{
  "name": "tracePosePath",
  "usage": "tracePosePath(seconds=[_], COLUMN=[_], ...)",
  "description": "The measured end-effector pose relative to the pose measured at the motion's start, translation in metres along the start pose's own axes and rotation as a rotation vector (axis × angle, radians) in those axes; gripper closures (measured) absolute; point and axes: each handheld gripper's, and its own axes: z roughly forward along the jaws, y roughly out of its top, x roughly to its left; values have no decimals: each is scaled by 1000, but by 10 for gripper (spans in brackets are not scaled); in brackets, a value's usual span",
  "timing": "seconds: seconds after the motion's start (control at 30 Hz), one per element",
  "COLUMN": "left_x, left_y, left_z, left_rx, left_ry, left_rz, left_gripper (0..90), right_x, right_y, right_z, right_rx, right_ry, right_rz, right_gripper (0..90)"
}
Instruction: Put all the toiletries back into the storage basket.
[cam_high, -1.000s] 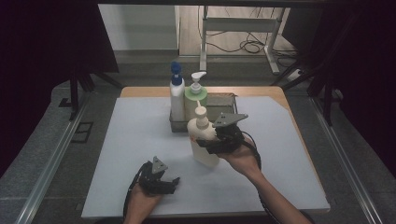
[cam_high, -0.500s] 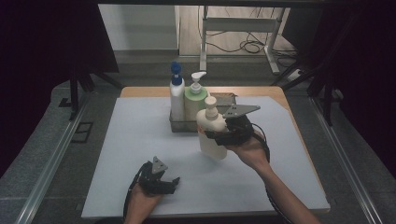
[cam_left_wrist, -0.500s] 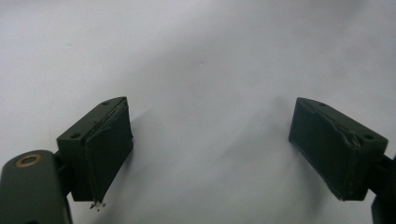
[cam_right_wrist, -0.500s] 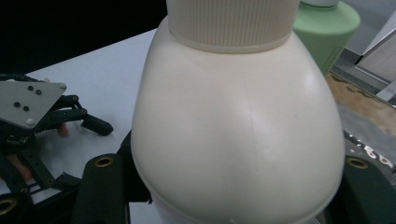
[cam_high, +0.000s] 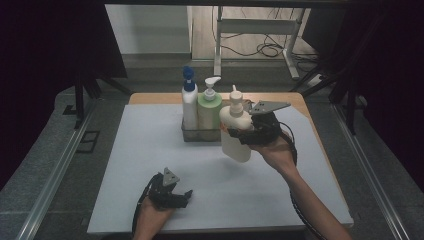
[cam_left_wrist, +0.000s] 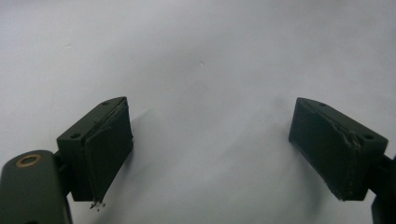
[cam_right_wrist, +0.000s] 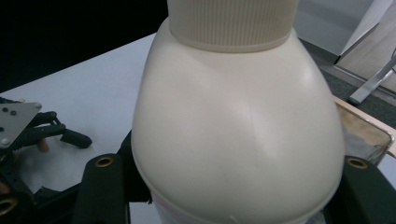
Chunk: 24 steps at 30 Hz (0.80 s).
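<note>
Left hand-held gripper rests on the counter well short of the clear tray, jaws spread, nothing between them. Right hand-held gripper pinches the cream pump bottle at its shoulder, lifted just right of the tray. Judged step: seat it beside the green bottle and blue-capped bottle; keep it upright, clear the rim, lower straight.

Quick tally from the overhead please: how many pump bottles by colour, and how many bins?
Cream pump bottle, held in the right gripper: 1
White bottle with blue pump, in the bin: 1
Green bottle with white pump, in the bin: 1
Clear bin: 1
Total: 4 things, 3 of them bottles
</note>
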Motion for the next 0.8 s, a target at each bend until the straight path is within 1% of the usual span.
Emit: tracePosePath(seconds=[0.37, 0.8], left_x=[0, 0], left_y=[0, 0], left_z=[0, 0], left_rx=[0, 0], left_ry=[0, 0], left_rz=[-1, -1], left_gripper=[130, 130], right_x=[-17, -34], right_y=[11, 24], right_z=[-4, -1], right_rx=[-7, -17], right_ry=[-45, -98], right_rz=[19, 48], right_gripper=[390, 390])
